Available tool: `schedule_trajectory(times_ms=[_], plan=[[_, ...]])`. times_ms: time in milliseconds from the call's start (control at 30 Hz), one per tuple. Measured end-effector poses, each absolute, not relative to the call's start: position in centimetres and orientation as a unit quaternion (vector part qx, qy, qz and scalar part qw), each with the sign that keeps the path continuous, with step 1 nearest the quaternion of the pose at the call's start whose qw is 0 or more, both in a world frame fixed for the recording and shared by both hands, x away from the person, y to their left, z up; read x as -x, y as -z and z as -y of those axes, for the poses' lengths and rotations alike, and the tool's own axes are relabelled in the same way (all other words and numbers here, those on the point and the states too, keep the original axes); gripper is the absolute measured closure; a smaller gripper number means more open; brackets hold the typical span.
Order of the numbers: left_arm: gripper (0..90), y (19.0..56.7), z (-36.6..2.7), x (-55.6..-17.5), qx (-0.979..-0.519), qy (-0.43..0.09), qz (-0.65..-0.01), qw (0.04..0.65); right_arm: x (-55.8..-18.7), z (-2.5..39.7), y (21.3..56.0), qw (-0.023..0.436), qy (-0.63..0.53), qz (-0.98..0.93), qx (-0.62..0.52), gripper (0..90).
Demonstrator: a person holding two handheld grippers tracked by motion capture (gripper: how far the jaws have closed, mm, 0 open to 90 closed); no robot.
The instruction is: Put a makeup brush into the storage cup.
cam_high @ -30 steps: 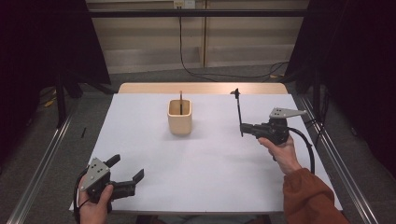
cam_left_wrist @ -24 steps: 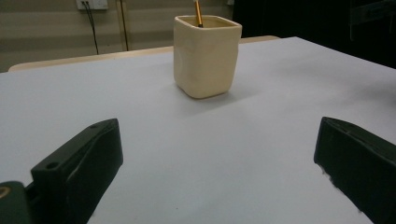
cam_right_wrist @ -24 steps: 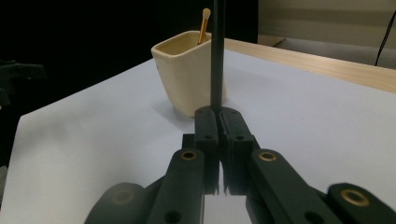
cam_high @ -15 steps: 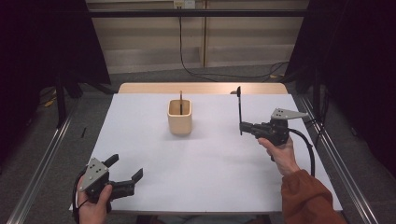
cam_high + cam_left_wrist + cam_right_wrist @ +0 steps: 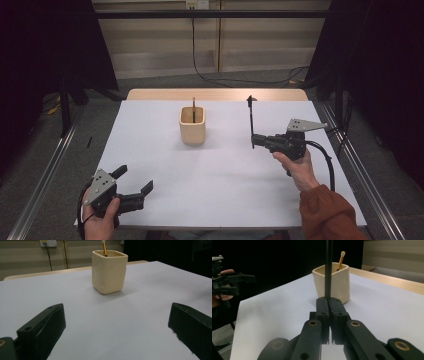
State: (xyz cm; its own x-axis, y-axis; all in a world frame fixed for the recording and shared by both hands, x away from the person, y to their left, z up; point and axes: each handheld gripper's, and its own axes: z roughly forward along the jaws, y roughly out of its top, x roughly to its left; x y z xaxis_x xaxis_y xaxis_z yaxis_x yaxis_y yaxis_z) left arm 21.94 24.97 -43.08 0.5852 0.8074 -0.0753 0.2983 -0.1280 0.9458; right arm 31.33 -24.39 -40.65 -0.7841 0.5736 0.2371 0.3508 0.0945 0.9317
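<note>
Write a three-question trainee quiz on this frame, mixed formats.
1. True or false: the right gripper is shut on the black stick.
2. What already stands in the cup? A) a pencil B) a spoon C) nothing
3. How do the left gripper's jaws stand?

Key
1. True; the stick is held upright.
2. A, a pencil.
3. Spread wide, holding nothing, over the table near its front left corner.
</note>
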Motion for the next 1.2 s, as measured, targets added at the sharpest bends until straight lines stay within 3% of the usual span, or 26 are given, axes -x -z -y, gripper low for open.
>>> schedule_trajectory(times_ms=[1200], plan=[[0.9,41.9,-22.8,-21.9,-0.712,-0.233,-0.364,0.553,-29.5,19.2,41.0,0.044,-0.6,-0.755,-0.261,87.0]])
